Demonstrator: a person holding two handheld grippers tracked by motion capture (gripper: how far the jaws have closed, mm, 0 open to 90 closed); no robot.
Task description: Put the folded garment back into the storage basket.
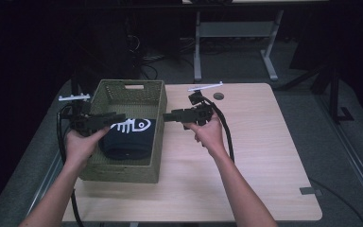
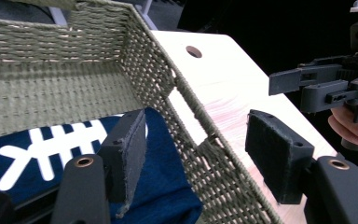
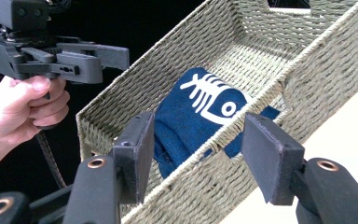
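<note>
An olive woven basket (image 1: 123, 172) stands on the left half of the wooden table. Inside it lies a folded navy cloth (image 1: 128, 135) with a white fish-skeleton print. My left gripper (image 1: 118, 117) hovers over the basket's left side, pointing right, jaws open and empty. In the left gripper view the cloth (image 2: 168, 186) lies below the left gripper (image 2: 200, 144), and the basket wall (image 2: 51, 88) is beyond. My right gripper (image 1: 168, 116) is just outside the basket's right wall, pointing left, open. In the right gripper view the right gripper (image 3: 203, 147) frames the basket rim (image 3: 242, 56) and the cloth (image 3: 191, 112) without touching.
The light wooden table (image 1: 255, 156) stretches right of the basket, with a round cable hole (image 1: 218, 96) at the back and a grey tape patch (image 1: 309, 191) near the front right corner. Black cables trail from both grippers. Desk legs and dark floor lie behind.
</note>
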